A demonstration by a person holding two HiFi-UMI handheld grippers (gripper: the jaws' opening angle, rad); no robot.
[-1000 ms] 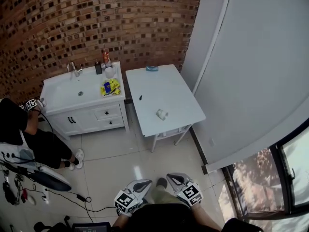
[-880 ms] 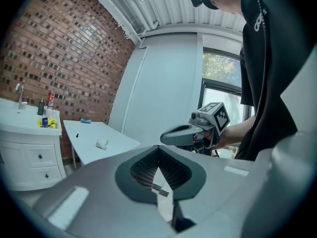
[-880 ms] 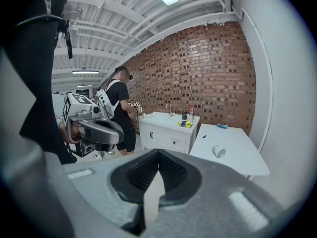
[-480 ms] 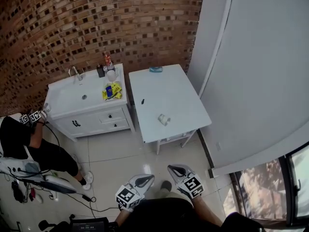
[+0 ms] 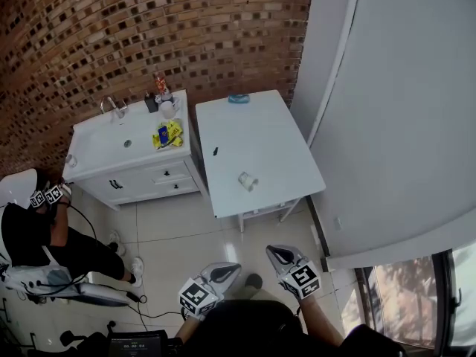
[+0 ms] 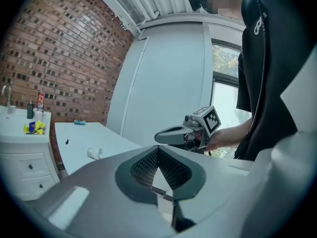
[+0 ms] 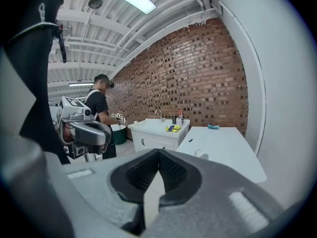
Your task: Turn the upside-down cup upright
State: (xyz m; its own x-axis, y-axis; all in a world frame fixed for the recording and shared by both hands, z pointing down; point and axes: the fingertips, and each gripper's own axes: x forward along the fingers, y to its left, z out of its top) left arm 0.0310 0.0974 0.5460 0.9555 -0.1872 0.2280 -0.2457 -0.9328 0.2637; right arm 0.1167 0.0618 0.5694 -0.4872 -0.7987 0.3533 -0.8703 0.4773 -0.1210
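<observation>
The left tool point(image 5: 225, 269) and right tool point(image 5: 277, 253) are hovering over the floor point(image 5: 186, 244), each with jaws pressed together and empty. The cup point(image 5: 248, 181) is lying on the white tabletop point(image 5: 260, 136), well apart from them.

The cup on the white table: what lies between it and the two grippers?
Head view: only bare floor tiles and the near edge of the white table lie between the cup and the left gripper and right gripper. Nothing stands there.
</observation>
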